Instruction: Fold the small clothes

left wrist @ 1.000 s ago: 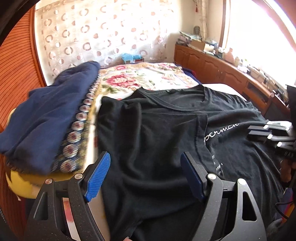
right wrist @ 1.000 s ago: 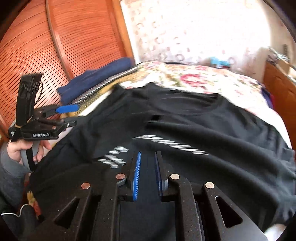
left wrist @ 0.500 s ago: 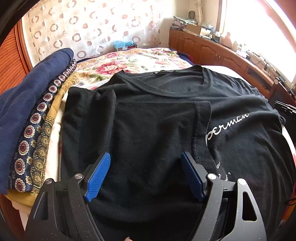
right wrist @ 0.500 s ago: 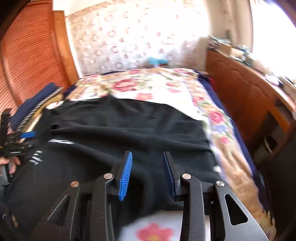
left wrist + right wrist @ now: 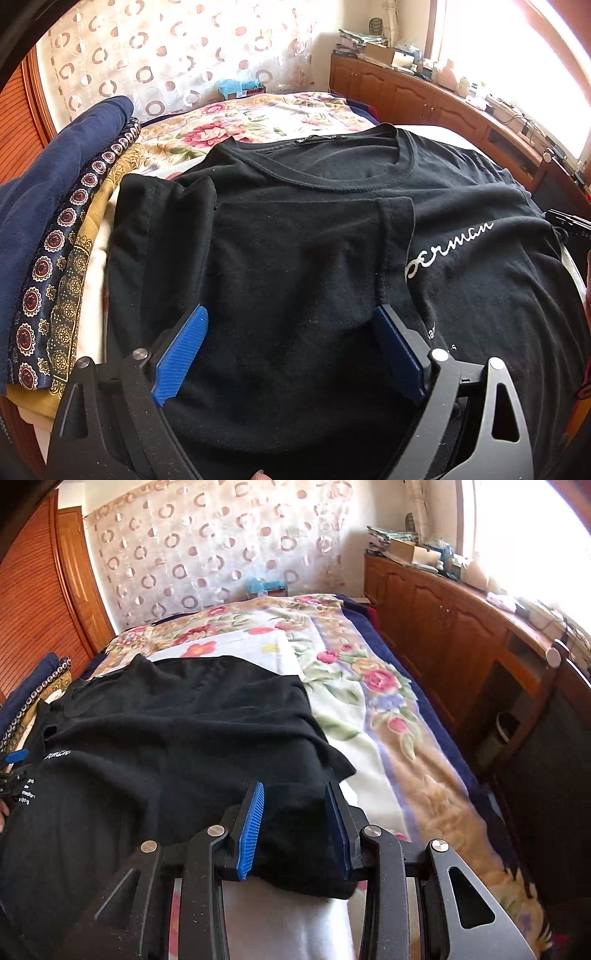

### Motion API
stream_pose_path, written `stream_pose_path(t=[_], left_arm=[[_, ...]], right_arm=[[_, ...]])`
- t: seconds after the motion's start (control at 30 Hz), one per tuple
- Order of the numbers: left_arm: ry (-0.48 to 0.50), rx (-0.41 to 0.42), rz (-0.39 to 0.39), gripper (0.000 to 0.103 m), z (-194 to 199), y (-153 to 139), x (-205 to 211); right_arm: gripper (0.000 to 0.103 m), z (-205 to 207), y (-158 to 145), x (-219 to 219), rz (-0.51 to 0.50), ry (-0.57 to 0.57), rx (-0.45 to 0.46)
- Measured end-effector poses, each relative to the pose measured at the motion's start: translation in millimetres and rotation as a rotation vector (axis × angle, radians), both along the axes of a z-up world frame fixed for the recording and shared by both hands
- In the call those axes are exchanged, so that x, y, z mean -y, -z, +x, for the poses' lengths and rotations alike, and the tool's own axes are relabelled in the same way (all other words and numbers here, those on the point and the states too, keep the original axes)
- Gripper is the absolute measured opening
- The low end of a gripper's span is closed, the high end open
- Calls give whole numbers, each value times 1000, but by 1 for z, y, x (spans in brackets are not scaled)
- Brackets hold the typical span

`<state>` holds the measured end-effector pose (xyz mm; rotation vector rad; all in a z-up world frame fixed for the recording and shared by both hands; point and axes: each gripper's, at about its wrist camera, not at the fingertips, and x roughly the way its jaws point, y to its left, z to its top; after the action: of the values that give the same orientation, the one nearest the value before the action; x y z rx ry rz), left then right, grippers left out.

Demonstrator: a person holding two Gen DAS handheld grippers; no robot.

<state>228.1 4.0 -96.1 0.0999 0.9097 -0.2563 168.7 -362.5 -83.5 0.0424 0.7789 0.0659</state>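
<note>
A black T-shirt (image 5: 295,229) with white script (image 5: 450,247) lies front up on the bed, its left side folded over the chest. My left gripper (image 5: 290,314) hovers low over that folded part. Its jaws are opening wide, and the cloth lies flat beneath them, unpinched. In the right wrist view the shirt (image 5: 184,720) spreads to the left. My right gripper (image 5: 294,788) stands partly open at the shirt's lower right corner. Black cloth lies between its blue pads (image 5: 251,823), and I see no pinch. One blue pad of the left gripper (image 5: 14,755) peeks in at the left edge.
Folded clothes, navy, patterned and mustard, are stacked (image 5: 48,221) left of the shirt. A floral blanket (image 5: 369,701) covers the bed beyond and to the right. Wooden cabinets (image 5: 461,627) line the right side, and slatted wooden doors (image 5: 37,609) stand on the left.
My left gripper shifted from the stack's edge to over the shirt, and its jaws widened. My right gripper swung from the shirt's middle to its right corner, going from nearly shut to partly open.
</note>
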Motion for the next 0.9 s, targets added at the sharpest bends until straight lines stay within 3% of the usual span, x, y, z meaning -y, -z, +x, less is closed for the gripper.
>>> stream_pose_path(t=[0.13,0.27,0.47,0.67,0.83,0.9], left_arm=[[4,-3,-2,93,0,0,1],[4,-2,-2,93,0,1,1],[4,-2,-2,93,0,1,0],[4,-2,-3,93,0,1,0],[4,-2,-3,93,0,1,1],[4,-2,-3,93,0,1,1]], right_arm=[[36,5,1,4,15,2,-30],[45,4,2,10,33,11,-49],[49,3,4,15,93,29,-97],[49,0,10,23,184,32,-113],[49,-1,11,21,190,5,-110],[41,-2,10,20,182,-3,-106]])
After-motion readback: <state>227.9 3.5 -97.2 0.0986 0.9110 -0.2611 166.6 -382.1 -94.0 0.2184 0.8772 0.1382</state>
